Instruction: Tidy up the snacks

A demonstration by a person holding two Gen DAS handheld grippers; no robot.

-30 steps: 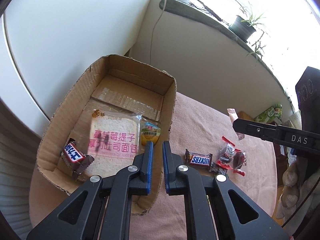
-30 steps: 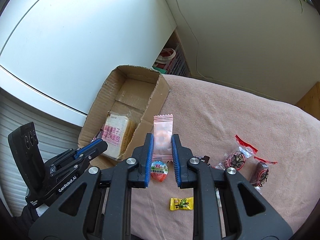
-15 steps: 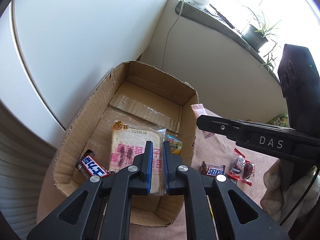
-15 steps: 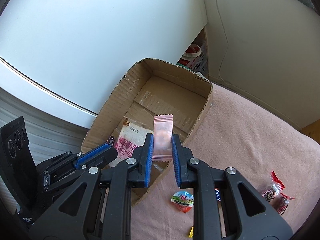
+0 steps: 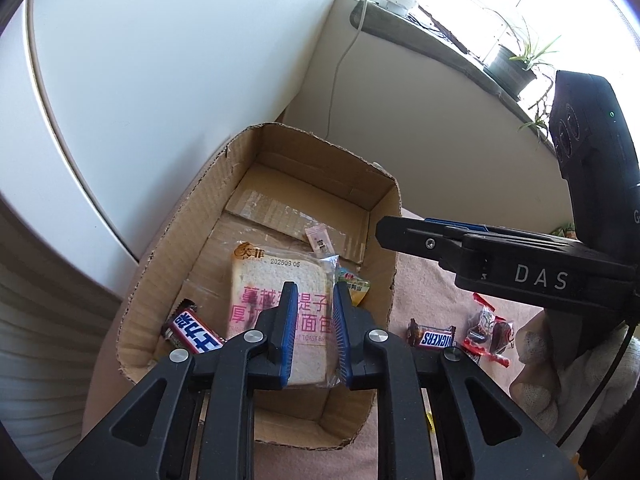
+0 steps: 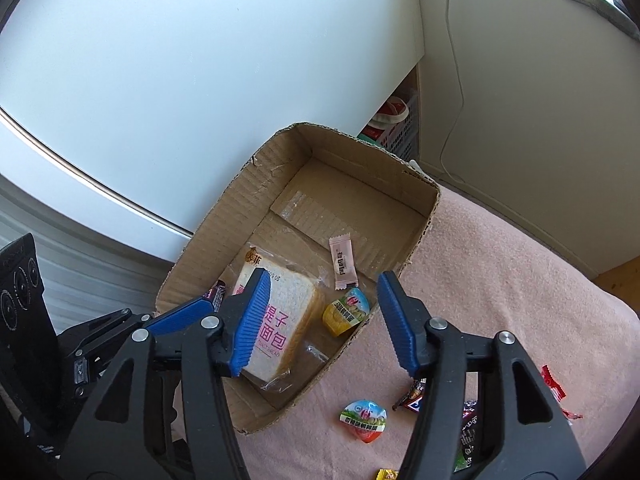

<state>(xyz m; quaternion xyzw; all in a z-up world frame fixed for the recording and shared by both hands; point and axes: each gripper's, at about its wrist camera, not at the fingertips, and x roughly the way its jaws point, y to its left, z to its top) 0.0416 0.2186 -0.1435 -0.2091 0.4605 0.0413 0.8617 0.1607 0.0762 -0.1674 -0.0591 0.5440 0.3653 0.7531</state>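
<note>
right gripper point(image 6: 320, 320): jaws spread wide, holding nothing; hangs over the box's near-right corner.
left gripper point(image 5: 313, 334): jaws narrowly apart, nothing between them; sits above the near end of the box, over the bread.
table point(image 6: 520, 280): pink cloth cover, carries box and loose snacks.
loose snacks: round jelly cup point(image 6: 364, 420) on the cloth just beside the box's near-right wall; Snickers bar point(image 5: 434, 338) right of the box; red-wrapped dark snacks point(image 5: 490, 330) just beyond it; small yellow candy point(image 6: 386, 474) at the frame's lower edge.
cardboard box point(image 6: 240, 208): open top, on the table's left side.
box contents, near end: bagged toast bread point(image 6: 280, 320) flat on the floor; blue-wrapped chocolate bar point(image 5: 194, 332) at its left; yellow jelly cup point(image 6: 346, 312) at its right, close to the right wall.
box contents, middle: pink sachet point(image 6: 342, 262) lying flat beyond the jelly cup, free of both grippers.
box far end: bare cardboard with tape strip.
far: white wall, windowsill with potted plant point(image 5: 516, 68).
</note>
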